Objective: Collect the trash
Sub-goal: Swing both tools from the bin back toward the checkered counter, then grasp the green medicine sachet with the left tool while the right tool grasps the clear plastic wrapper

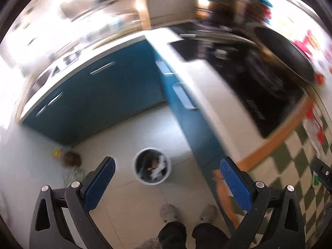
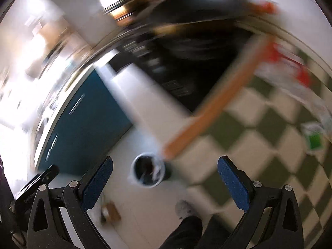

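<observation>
Standing over the white trash bin (image 1: 152,166) on the kitchen floor, some scraps already inside; left gripper (image 1: 167,183) and right gripper (image 2: 165,181) both spread wide and empty; green carton (image 2: 314,138) seemingly left on the checkered cloth (image 2: 259,128)

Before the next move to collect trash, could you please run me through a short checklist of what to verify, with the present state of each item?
1. Left gripper empty and open: ok, nothing between the blue pads.
2. Right gripper empty and open: ok.
3. Round white trash bin in view on the pale floor: ok, it stands upright beside the teal cabinets.
4. Bin has room: cannot tell; it already holds scraps, but the blur hides how full it is.
5. Loose litter on the floor: ok, brownish scraps lie near the person's shoe.
6. View sharp enough to aim: not ok, both views are motion-blurred.
</observation>
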The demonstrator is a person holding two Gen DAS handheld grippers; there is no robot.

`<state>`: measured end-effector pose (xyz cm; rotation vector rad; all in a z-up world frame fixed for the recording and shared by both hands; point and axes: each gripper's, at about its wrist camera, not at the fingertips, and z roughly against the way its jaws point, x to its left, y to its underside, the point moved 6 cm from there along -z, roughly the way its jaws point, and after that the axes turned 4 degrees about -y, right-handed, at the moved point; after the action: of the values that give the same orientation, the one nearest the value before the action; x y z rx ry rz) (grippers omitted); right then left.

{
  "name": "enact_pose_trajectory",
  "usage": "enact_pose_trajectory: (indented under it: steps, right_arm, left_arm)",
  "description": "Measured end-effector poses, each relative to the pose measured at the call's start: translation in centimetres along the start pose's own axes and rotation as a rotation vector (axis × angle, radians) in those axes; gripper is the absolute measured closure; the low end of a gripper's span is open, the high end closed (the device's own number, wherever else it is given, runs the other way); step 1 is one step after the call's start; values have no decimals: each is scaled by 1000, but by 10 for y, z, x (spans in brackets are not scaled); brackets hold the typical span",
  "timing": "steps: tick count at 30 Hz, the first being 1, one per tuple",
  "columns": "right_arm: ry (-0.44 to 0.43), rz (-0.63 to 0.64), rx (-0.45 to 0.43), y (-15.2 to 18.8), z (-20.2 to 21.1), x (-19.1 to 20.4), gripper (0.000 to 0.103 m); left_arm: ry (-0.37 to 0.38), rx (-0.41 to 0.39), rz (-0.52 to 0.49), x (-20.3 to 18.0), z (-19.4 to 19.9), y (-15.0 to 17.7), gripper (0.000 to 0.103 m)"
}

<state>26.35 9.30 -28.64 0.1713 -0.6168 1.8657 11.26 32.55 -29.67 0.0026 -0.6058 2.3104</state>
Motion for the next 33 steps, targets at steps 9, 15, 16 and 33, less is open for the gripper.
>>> enact_pose_trajectory:
  steps: [9, 15, 16, 33]
  right_arm:
    - [244, -589, -100, -16, 46, -298, 1]
    - [299, -774, -159, -2, 66, -397, 1]
    - [304, -788, -164, -1, 67, -406, 1]
    - [399, -647, -207, -23, 41, -442, 103]
  left_arm:
    - [173, 45, -398, -268, -6, -22, 0]
    - [321, 188, -564, -405, -15, 21, 0]
    - [345, 244, -587, -427, -18, 38, 0]
    - [342, 207, -808, -525, -8, 97, 97]
